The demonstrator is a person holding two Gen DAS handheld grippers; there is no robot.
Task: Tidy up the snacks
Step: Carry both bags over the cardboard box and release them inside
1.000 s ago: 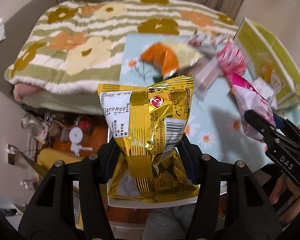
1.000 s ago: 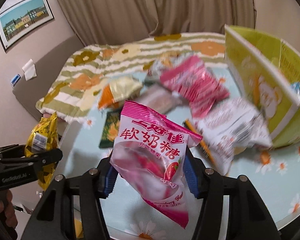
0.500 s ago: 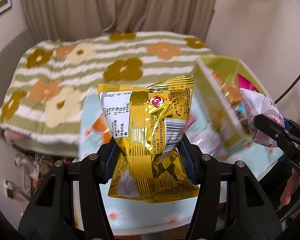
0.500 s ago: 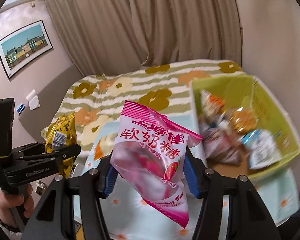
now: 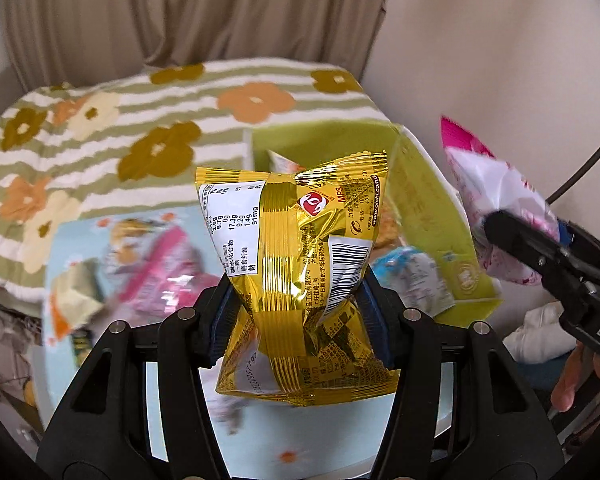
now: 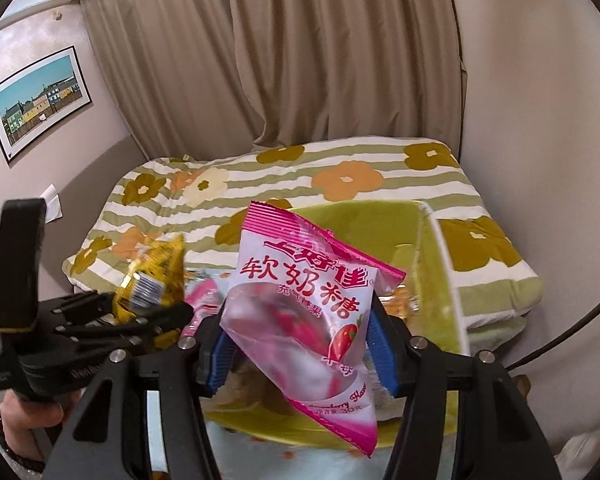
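My left gripper (image 5: pixel 296 316) is shut on a gold foil snack bag (image 5: pixel 300 264), held upright above the table in front of the green box (image 5: pixel 428 208). The same gold snack bag (image 6: pixel 152 280) and the left gripper (image 6: pixel 156 316) appear at the left of the right wrist view. My right gripper (image 6: pixel 300 344) is shut on a pink and white candy bag (image 6: pixel 300 312), which hangs over the open green box (image 6: pixel 420 264). In the left wrist view that pink candy bag (image 5: pixel 496 200) shows at the right, pinched by the right gripper (image 5: pixel 512 240). Several snacks lie inside the box.
Loose snack packets (image 5: pixel 152 264) lie blurred on the pale blue flowered tablecloth (image 5: pixel 260 444) to the left. A bed with a striped flower blanket (image 6: pixel 340 176) stands behind the table. Curtains and walls close the back. A person's hand (image 6: pixel 24 416) holds the left gripper's handle.
Both grippers have swung right and upward with their bags. The green box, seen from its side before, now lies open just under and ahead of them.
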